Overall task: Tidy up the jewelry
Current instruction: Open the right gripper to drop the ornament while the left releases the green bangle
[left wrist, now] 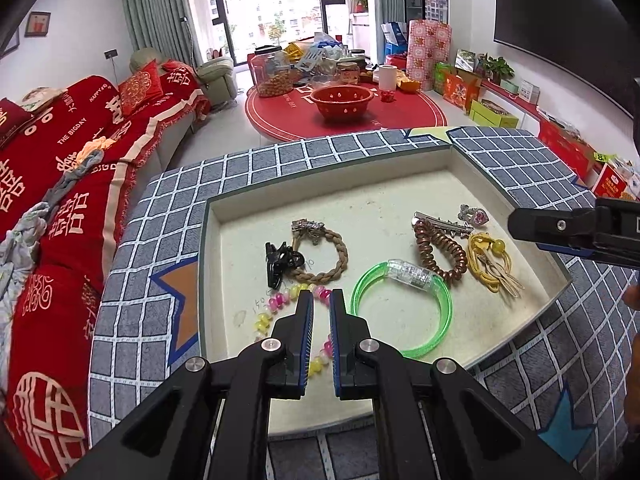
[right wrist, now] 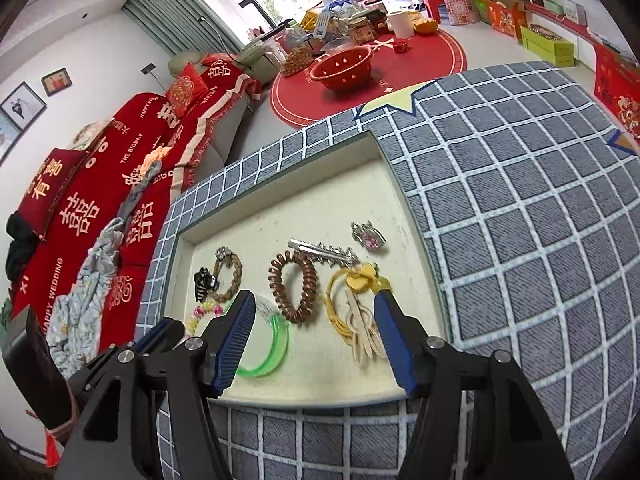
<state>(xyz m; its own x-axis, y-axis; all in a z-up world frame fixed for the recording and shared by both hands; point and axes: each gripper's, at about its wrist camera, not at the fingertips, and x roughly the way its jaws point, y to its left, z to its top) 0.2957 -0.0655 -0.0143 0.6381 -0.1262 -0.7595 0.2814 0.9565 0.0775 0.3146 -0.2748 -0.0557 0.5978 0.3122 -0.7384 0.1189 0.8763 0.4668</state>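
A shallow cream tray [left wrist: 380, 200] sits on a grey checked cloth and holds jewelry. In it lie a pink-and-yellow bead bracelet [left wrist: 276, 304], a black claw clip [left wrist: 280, 262], a braided tan bracelet [left wrist: 324, 256], a green plastic bangle [left wrist: 402, 312], a brown coil hair tie [left wrist: 438, 254], a silver clip [left wrist: 440, 224], a yellow cord piece [left wrist: 492, 266] and a pink heart charm [left wrist: 476, 215]. My left gripper [left wrist: 321, 296] hovers over the bead bracelet, jaws nearly closed with a narrow gap, holding nothing. My right gripper [right wrist: 314, 300] is open wide above the coil tie [right wrist: 292, 288] and yellow cord [right wrist: 352, 304].
The tray's raised rim [right wrist: 280, 404] surrounds the jewelry. The checked cloth [right wrist: 520, 240] spreads to the right. A red sofa [left wrist: 60, 168] lies to the left. A red round mat with a red colander [left wrist: 342, 98] and jars lies beyond.
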